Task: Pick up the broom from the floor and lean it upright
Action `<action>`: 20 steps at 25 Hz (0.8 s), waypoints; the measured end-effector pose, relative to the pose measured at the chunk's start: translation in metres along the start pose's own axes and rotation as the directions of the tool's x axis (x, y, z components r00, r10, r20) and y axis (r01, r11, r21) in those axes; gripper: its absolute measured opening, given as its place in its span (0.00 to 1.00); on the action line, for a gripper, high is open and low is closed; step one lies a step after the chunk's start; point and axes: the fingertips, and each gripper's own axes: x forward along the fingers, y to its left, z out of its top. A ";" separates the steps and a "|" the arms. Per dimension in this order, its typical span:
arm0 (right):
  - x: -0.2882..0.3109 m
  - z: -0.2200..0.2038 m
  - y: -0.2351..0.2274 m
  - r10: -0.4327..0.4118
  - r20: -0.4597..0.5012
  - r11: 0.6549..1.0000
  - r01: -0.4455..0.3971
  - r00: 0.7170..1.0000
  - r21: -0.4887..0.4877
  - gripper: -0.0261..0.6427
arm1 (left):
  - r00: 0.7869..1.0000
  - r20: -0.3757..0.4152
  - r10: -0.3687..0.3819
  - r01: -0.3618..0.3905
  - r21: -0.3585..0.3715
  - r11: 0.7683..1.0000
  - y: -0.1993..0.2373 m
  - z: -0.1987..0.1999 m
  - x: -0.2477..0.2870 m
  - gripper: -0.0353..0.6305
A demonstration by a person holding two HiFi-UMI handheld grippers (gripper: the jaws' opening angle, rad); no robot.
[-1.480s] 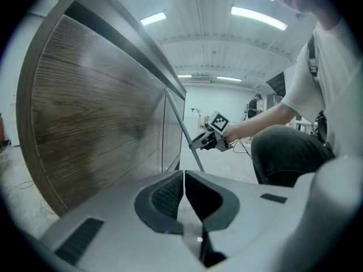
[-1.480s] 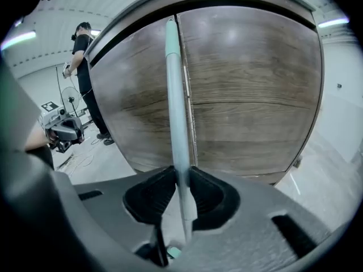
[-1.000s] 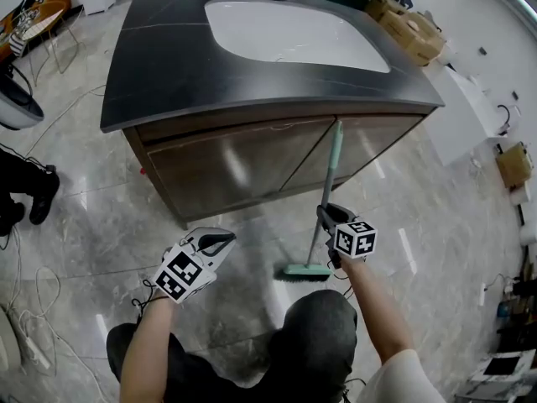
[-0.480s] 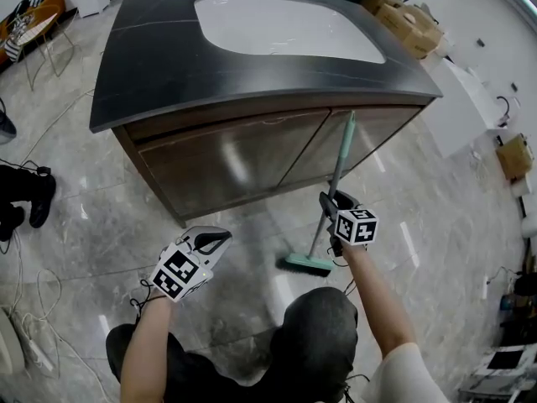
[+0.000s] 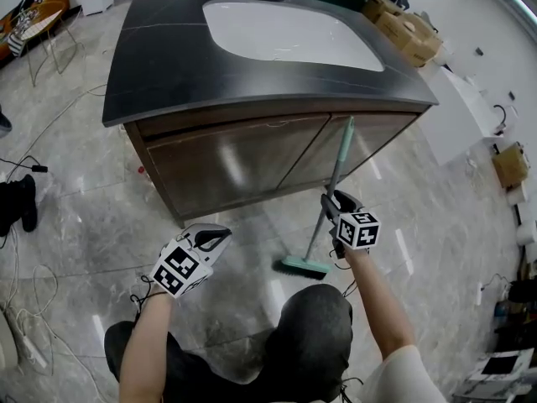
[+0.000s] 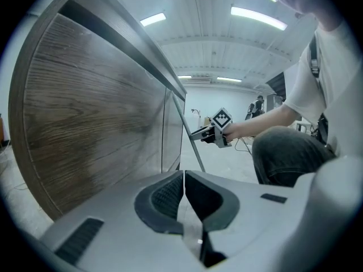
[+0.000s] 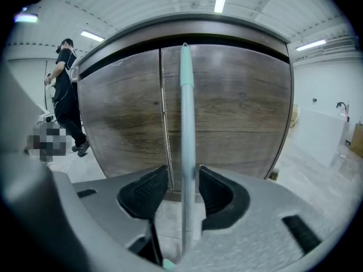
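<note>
Mint-green long-handled broom point(image 5: 335, 173) leans on the wooden cabinet point(image 5: 226, 162), likely done; my right gripper point(image 5: 330, 206) has just been opening off its handle, left gripper point(image 5: 216, 239) pinched together, empty.

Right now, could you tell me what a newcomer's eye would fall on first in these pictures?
First the mint-green broom, standing on its head on the glossy floor with its handle leaning against the wooden vanity cabinet. Next the right tool, whose jaws have just been opening and stand apart around the handle. Above spreads the dark countertop with its white sink.
</note>
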 end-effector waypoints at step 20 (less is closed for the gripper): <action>-0.023 0.020 0.073 0.152 0.045 0.974 -0.142 0.987 -0.175 0.06 | 0.998 0.064 -0.014 0.017 -0.056 0.998 -0.019 0.022 0.001 0.07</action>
